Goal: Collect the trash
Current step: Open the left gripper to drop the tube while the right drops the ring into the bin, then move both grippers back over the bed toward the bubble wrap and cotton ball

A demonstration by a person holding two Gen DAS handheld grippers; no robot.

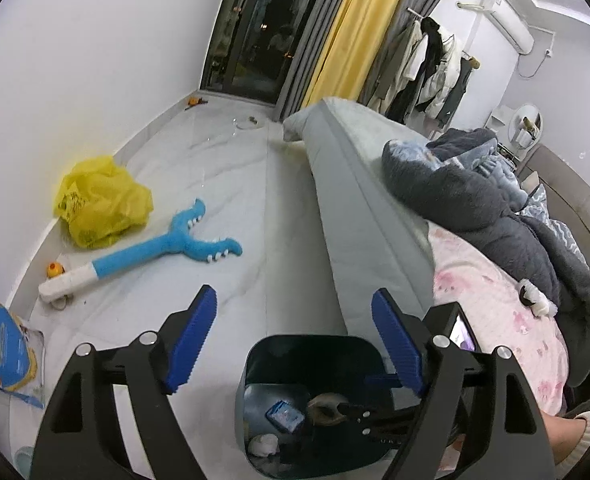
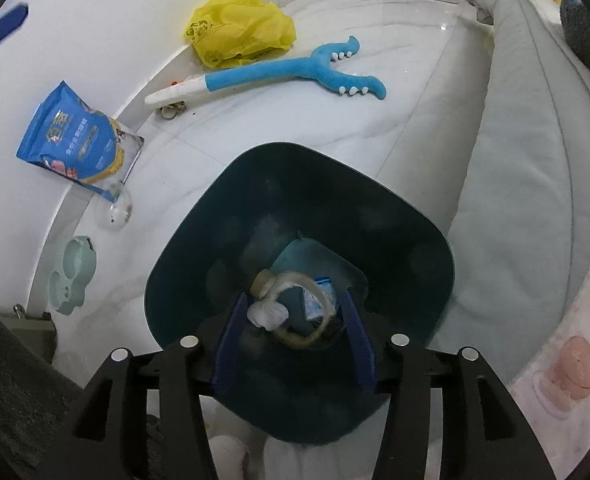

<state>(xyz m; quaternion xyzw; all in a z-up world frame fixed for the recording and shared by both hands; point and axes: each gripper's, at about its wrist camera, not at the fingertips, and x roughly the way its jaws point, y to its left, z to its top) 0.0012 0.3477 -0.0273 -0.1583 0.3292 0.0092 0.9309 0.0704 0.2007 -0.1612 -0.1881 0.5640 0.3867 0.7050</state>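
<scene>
While poised over dark bin (image 2: 255, 184) on pale floor (image 2: 335, 120) beside bed (image 2: 515, 160): right gripper (image 2: 295, 336) aimed down inside rim, jaws parted, gripping nothing. Trash at bin bottom: white wad (image 2: 267, 316), small blue packet (image 2: 315, 300). Left gripper (image 1: 295, 344) wide open, empty.
</scene>
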